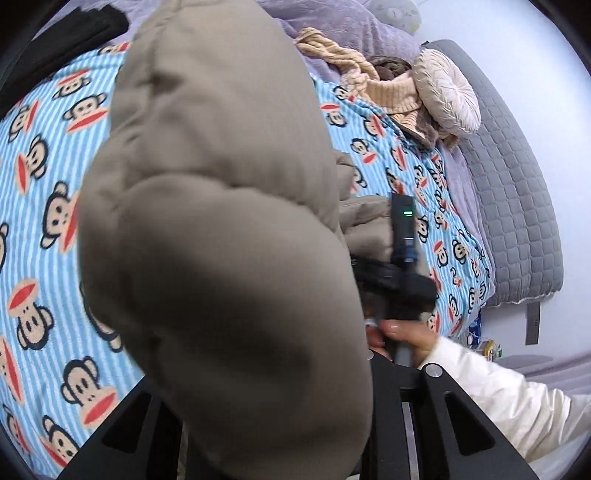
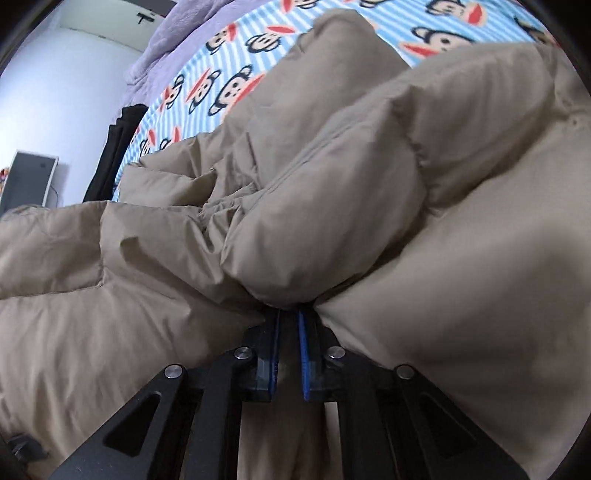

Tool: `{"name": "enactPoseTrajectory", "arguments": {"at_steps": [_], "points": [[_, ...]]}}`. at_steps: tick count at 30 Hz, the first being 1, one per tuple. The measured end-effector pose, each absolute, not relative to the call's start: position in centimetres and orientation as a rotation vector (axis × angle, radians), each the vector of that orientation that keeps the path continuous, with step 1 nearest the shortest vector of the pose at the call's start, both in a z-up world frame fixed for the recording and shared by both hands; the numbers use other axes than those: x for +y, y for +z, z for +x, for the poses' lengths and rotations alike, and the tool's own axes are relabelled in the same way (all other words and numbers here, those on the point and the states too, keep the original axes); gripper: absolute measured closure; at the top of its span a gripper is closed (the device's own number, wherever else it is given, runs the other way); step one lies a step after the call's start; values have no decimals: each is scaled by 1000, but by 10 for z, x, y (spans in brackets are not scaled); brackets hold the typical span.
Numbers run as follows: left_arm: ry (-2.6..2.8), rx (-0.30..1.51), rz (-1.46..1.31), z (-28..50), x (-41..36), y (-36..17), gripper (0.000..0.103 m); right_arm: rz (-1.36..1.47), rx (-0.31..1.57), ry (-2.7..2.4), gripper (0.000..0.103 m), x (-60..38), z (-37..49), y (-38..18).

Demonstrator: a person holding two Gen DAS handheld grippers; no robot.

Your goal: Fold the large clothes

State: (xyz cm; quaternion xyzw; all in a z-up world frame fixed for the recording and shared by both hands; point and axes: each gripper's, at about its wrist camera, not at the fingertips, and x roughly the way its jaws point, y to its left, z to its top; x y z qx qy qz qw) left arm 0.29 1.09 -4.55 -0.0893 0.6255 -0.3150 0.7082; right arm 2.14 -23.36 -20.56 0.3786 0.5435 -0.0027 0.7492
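Surface: bed point(image 1: 524, 206) under a monkey-print blanket point(image 1: 44, 206); cushion point(image 1: 447, 96) and knitwear point(image 1: 391, 99) heaped at its far side.
Right gripper point(image 2: 290, 314): jaws narrow, pinching a fold of the tan puffer jacket point(image 2: 332, 206), likely to gather layers.
Left gripper point(image 1: 258, 424): jaws hidden by padding; cannot tell.
Jacket: bunched, partly lifted off the blanket.
Hand point(image 1: 406, 332): grips the right tool's handle.

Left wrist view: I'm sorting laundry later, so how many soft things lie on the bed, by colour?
Khaki: 1, the puffer jacket
Blue striped: 1, the monkey-print blanket
Lilac: 1, the plush blanket
Cream or beige: 2, the round cushion and the knitted garment
Black: 1, the dark garment
Total: 6
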Motion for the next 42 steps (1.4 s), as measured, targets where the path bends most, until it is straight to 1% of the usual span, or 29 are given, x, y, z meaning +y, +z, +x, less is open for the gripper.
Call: {"name": "enactPoseTrajectory", "arguments": {"at_steps": [6, 10, 11, 12, 13, 14, 15, 18, 19, 20, 21, 22, 29, 30, 31, 32, 33, 34, 38, 42], "points": [[-700, 1412, -91, 0, -72, -25, 75, 898, 1196, 43, 97, -246, 21, -213], [-705, 1416, -22, 0, -112, -19, 74, 942, 1184, 65, 97, -271, -2, -195], [-709, 1422, -11, 1, -120, -21, 72, 944, 1170, 66, 97, -279, -11, -188], [-727, 1432, -5, 1, -125, -23, 60, 944, 1154, 54, 96, -289, -23, -182], [-762, 1450, -6, 1, -136, -26, 43, 950, 1139, 36, 92, -299, -36, -176], [-787, 1464, -7, 2, -143, -29, 37, 962, 1126, 14, 92, -308, -48, -173], [-795, 1474, -4, 2, -152, -32, 34, 985, 1110, -7, 92, -318, -62, -170], [-858, 1516, 23, 4, -187, -48, 34, 1034, 1071, -91, 92, -344, -103, -164], [-890, 1528, 21, 4, -193, -53, 32, 1026, 1068, -122, 92, -348, -113, -161], [-931, 1543, 11, 5, -203, -58, 27, 1010, 1068, -156, 92, -352, -123, -158], [-980, 1556, -8, 4, -204, -64, 15, 998, 1069, -178, 92, -356, -133, -156], [-1027, 1565, -27, 4, -212, -68, 8, 991, 1069, -196, 92, -360, -143, -154], [-1105, 1567, 26, -6, -241, -95, 8, 1009, 1063, -237, 91, -368, -199, -139], [-1101, 1563, 37, -5, -248, -99, 8, 1012, 1056, -222, 88, -365, -205, -135], [-1096, 1555, 49, -4, -256, -103, 8, 1011, 1048, -202, 73, -363, -212, -130], [-1091, 1546, 59, -4, -261, -106, 8, 1007, 1039, -185, 44, -365, -221, -128], [-1082, 1532, 74, -5, -266, -108, 8, 1001, 1022, -162, 29, -361, -226, -120], [-1073, 1517, 90, -5, -270, -111, 8, 995, 997, -131, 16, -355, -230, -113], [-1036, 1457, 139, -5, -288, -114, 8, 954, 989, 2, 16, -329, -221, -95], [-1005, 1354, 198, -12, -285, -96, 8, 885, 1010, -53, 16, -312, -202, -97]]}}
